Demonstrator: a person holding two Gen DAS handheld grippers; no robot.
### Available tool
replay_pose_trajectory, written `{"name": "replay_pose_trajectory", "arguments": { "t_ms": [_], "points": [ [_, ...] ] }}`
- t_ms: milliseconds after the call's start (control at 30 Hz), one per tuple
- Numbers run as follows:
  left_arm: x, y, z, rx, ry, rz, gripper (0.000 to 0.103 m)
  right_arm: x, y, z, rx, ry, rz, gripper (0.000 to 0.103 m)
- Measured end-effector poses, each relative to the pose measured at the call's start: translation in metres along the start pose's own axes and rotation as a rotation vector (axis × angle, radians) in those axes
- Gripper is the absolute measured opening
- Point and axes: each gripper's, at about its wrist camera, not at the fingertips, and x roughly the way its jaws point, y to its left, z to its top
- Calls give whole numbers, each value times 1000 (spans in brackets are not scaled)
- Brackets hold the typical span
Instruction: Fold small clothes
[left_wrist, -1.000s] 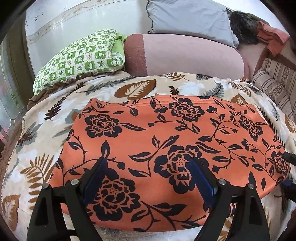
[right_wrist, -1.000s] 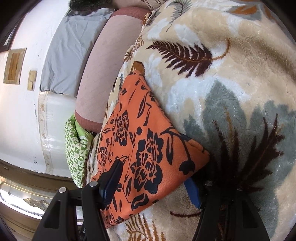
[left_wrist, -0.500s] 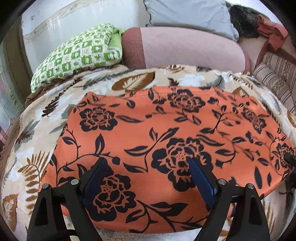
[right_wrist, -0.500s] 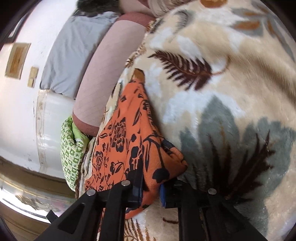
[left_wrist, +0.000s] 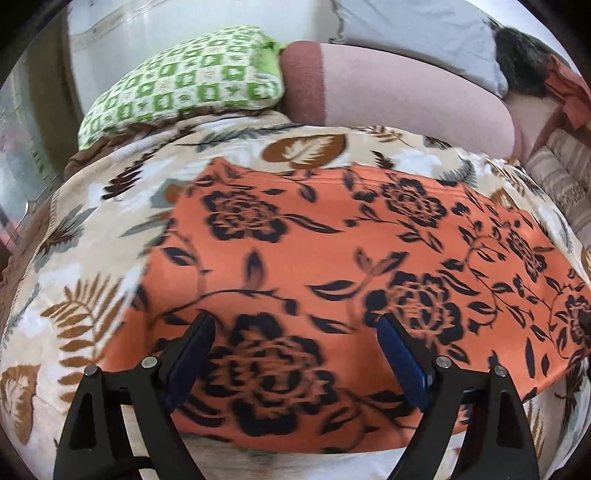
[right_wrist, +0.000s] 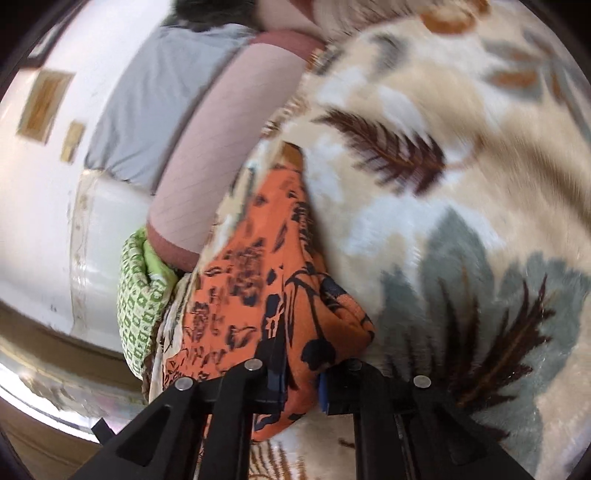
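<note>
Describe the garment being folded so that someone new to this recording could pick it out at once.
A bed blanket printed with brown and grey leaves fills the view, with pillows at its far end. On it lies the orange garment, one corner pinched in the right claw. It is the only bright orange cloth with black roses.

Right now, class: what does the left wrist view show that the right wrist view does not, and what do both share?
Left wrist only: the left hand-held gripper open above the flat orange floral garment, plus a striped cushion.
Right wrist only: the right hand-held gripper shut on a garment corner; two wall plaques.
Both: garment, leaf-print blanket, green checked pillow.
</note>
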Motion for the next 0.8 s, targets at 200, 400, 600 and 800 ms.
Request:
{"name": "replay_pose_trajectory", "arguments": {
  "t_ms": [200,400,600,800],
  "points": [
    [-4,66,6,-124,-7,94,90,-14,57,-10,-112,-22,41,11],
    [0,141,3,-337,24,131,90,-6,124,-32,-193,20,116,11],
    [-2,188,-3,-442,41,194,90,35,186,-70,-224,133,186,11],
    [-7,207,-3,-455,33,216,90,81,250,-138,-300,273,283,8]
  ]
}}
